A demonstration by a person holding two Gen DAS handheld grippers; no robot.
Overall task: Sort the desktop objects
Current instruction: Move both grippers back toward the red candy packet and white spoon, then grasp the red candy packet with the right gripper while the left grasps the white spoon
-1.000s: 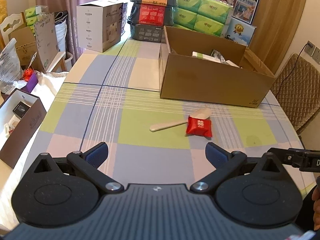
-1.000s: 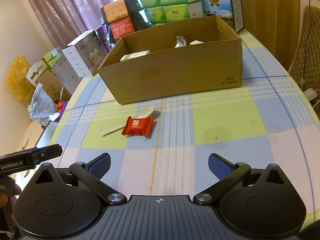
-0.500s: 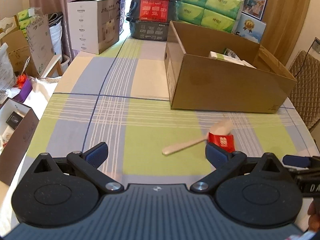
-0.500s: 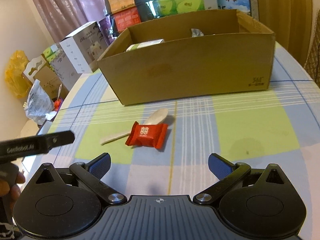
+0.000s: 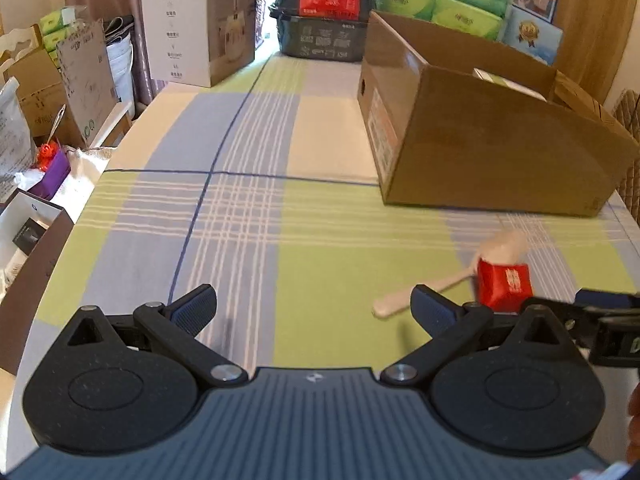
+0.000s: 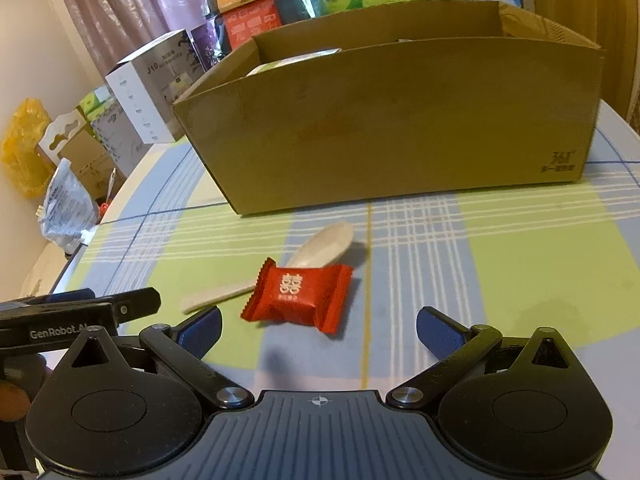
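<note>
From the left wrist view, the left claw (image 5: pixel 312 306) hangs low over the checked table (image 5: pixel 248 216) with its jaws spread wide and nothing between them; the red candy packet (image 5: pixel 505 287) lies off at about two o'clock, past the right-hand pad, resting across the white spoon (image 5: pixel 448 280), whose bowl points toward the cardboard box (image 5: pixel 492 148) at one o'clock. This claw looks to be standing by rather than lined up for a pick. At three o'clock the tip of the other tool pokes in, near the packet. From the right wrist view, the right claw (image 6: pixel 318 328) is also spread wide and empty, but here the packet (image 6: pixel 298 294) sits almost dead ahead at twelve o'clock, just beyond the pads and roughly between them, which I take as the reason for the low, square approach. The spoon (image 6: pixel 276 276) runs from ten o'clock up under the packet, so a pinch may catch its handle too. The box (image 6: pixel 384 128) stands open-topped behind, with some items already inside, likely the drop place.
</note>
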